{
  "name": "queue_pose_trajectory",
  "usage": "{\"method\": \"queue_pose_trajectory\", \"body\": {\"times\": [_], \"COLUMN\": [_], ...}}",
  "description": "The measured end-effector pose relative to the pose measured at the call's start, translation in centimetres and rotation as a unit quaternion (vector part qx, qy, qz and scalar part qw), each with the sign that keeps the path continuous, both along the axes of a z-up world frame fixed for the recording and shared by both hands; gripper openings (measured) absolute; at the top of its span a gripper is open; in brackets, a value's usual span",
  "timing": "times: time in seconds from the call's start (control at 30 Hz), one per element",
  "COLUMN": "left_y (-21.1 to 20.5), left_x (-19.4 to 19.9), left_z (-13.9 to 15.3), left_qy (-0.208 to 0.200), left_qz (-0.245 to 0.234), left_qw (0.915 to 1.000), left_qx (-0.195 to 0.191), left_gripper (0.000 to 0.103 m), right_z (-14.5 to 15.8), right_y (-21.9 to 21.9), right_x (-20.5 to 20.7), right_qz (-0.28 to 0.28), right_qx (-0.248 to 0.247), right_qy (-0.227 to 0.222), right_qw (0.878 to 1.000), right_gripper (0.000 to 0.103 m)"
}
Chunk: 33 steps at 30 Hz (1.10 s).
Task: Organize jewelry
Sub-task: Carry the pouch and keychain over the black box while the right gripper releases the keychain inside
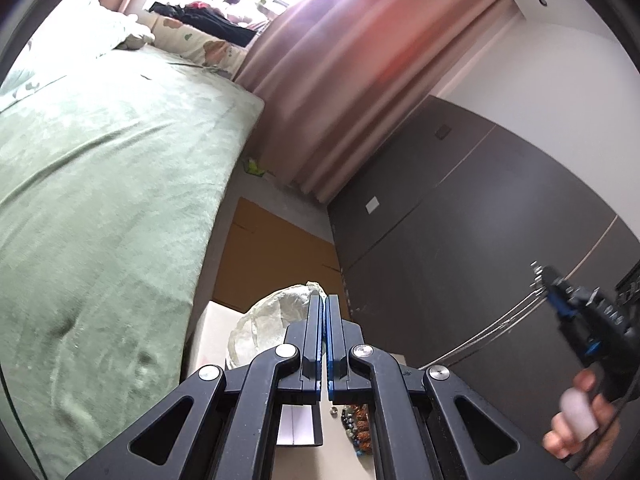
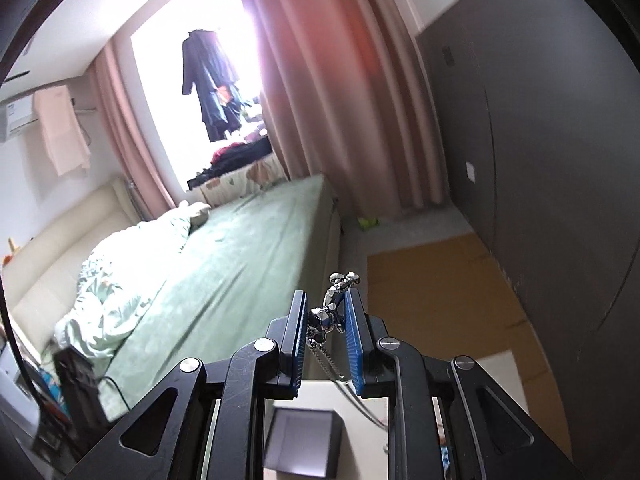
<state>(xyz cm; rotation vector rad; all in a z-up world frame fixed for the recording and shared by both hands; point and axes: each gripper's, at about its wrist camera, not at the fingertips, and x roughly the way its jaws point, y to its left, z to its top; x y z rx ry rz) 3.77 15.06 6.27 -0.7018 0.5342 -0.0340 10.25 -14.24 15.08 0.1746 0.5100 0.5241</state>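
Observation:
My right gripper (image 2: 326, 312) is shut on a silver figure pendant (image 2: 334, 306); its chain (image 2: 326, 360) hangs down toward the pale table (image 2: 316, 390). An open dark jewelry box (image 2: 300, 446) sits on the table below it. In the left wrist view the right gripper (image 1: 550, 280) is raised at the far right, with the chain (image 1: 492, 326) trailing down-left. My left gripper (image 1: 324, 304) is shut and empty, held above the table. A beaded bracelet (image 1: 358, 426) and a small ring (image 1: 333, 411) lie on the table under it, beside the box (image 1: 298, 426).
A crumpled pale plastic bag (image 1: 268, 324) lies ahead of the left gripper. A bed with a green cover (image 1: 100, 200) is on the left, a dark wardrobe (image 1: 460, 240) on the right, with pink curtains (image 1: 340, 80) and flat brown cardboard (image 1: 276, 256) on the floor between.

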Motion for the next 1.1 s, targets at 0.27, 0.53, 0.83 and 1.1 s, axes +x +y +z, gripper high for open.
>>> {"method": "queue_pose_trajectory", "body": {"times": [0.27, 0.53, 0.83, 1.1], "left_y": [1.5, 2.6, 3.4, 2.8], "left_x": [-0.5, -1.3, -1.7, -1.1], "left_z": [0.3, 0.4, 0.2, 0.0], "left_qy": [-0.01, -0.02, -0.015, -0.007], "left_qz": [0.01, 0.016, 0.025, 0.026], "left_qw": [0.9998, 0.9992, 0.999, 0.9992], "left_qx": [-0.017, -0.032, -0.033, -0.03], "left_gripper": [0.0, 0.0, 0.0, 0.0], "right_z": [6.8, 8.3, 2.4, -2.1], "right_y": [4.1, 7.5, 9.6, 10.0], "right_x": [-2.9, -4.3, -2.7, -0.8], "right_qz": [0.008, 0.035, 0.055, 0.064], "right_qx": [-0.025, -0.036, -0.043, -0.044], "right_qy": [-0.064, -0.08, -0.031, 0.006], "right_qw": [0.998, 0.996, 0.997, 0.997], "right_gripper": [0.02, 0.02, 0.02, 0.02]}}
